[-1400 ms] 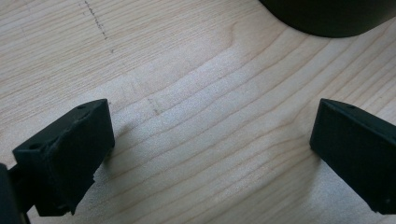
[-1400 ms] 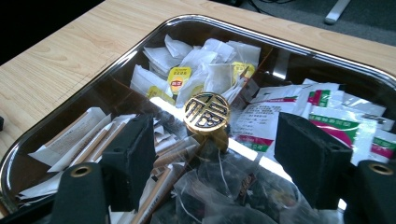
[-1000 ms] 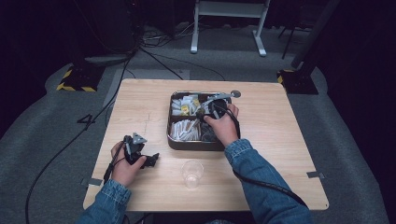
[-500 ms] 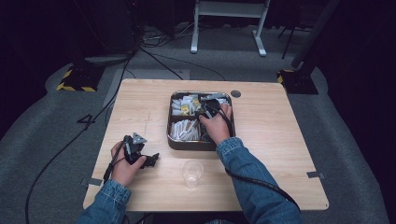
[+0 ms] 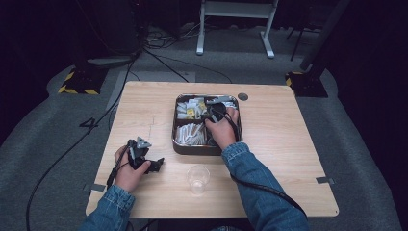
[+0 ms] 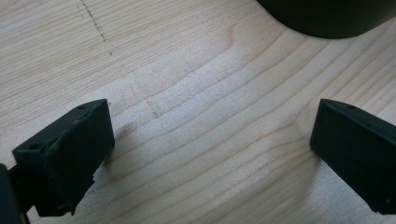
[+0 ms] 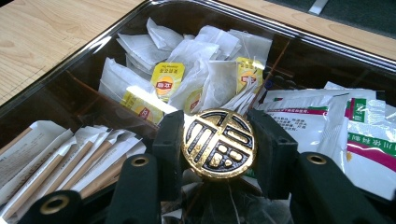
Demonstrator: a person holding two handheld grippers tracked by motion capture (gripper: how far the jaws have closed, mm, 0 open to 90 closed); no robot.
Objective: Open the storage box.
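Right gripper [image 7: 218,144] pinches gold round medallion [image 7: 218,143] by its edges over tray [image 7: 84,56]; thin rim grip could slip. Left gripper [image 6: 210,154] idles open.

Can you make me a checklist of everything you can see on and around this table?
Surface: wooden table, pale, with a small round dark spot near the far edge.
Job's things: gold round disc with a dark pattern, over the divided tray of tea bags, stir sticks and packets.
Clutter: clear plastic cup, upright, near the front edge.
Grippers: right gripper has just been closing and presses the disc on both sides; left gripper open above bare wood.
Cables: black cable along the right sleeve; more on the floor.
Surroundings: grey carpet, white stand legs, yellow-black striped bases.
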